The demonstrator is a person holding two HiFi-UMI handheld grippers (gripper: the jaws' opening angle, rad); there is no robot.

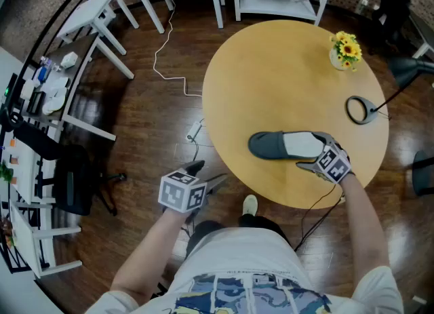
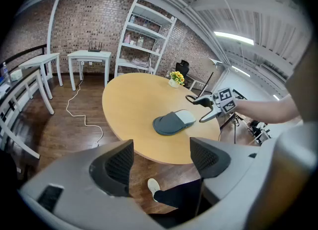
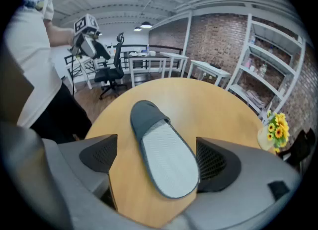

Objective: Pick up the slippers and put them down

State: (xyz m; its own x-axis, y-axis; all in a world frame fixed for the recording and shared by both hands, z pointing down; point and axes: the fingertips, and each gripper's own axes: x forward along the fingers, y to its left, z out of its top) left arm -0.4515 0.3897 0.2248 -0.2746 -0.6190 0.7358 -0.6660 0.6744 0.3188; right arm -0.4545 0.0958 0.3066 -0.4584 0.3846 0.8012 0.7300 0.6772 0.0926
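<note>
As far as print goes, what shows is black-and-white square markers on the cubes, one on the left gripper and one on the right gripper. They're patterns, not letters.

Right gripper: jaws wide apart, w/ the grey felt slipper with a pale ribbed insole lying flat btwn them on the round yellow wooden table. Heel end is closest to the gripper, toe points straight away. The right-hand jaw sits right at the heel's edge. The left-hand jaw has a strip of bare tabletop btwn it and the slipper, so no squeeze on it. Table rim runs just under the gripper on the near side. Past the toe it's open tabletop, and a small pot of yellow flowers is well off ahead-right.

Left gripper: jaws apart, nothing btwn them, held off the table over the dark wooden floor. Table rim is ahead of it, slipper further on, well apart. A white cable lies on the floor ahead-left.
</note>
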